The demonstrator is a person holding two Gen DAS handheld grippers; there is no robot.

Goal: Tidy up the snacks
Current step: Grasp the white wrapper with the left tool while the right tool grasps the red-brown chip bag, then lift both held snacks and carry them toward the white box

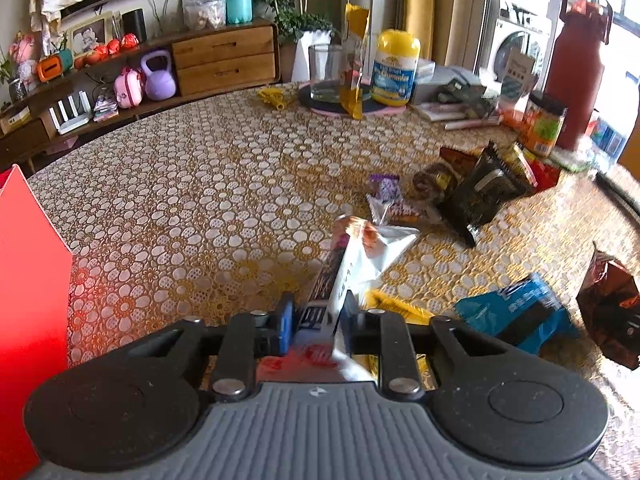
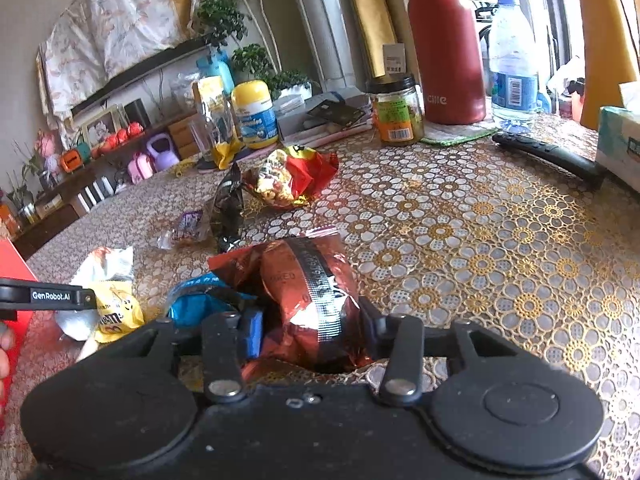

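Snacks mostly lie scattered on the surface (image 2: 460, 240); left gripper (image 1: 318, 322) clamps a white packet (image 1: 368, 256), right gripper (image 2: 312, 332) squeezes a brown foil bag (image 2: 312, 280).

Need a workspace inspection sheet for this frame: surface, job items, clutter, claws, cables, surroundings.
Surface: table under a gold floral lace cover.
Job's things: white snack packet; brown foil bag; blue packet, yellow candy bag, red-yellow bag loose on the cover.
Clutter: red flask, water bottle, jar, vitamin tub.
Claws: left claw shut on the white packet; right claw pressing the foil bag.
Cables: nothing seen.
Surroundings: wooden sideboard, washing machine.
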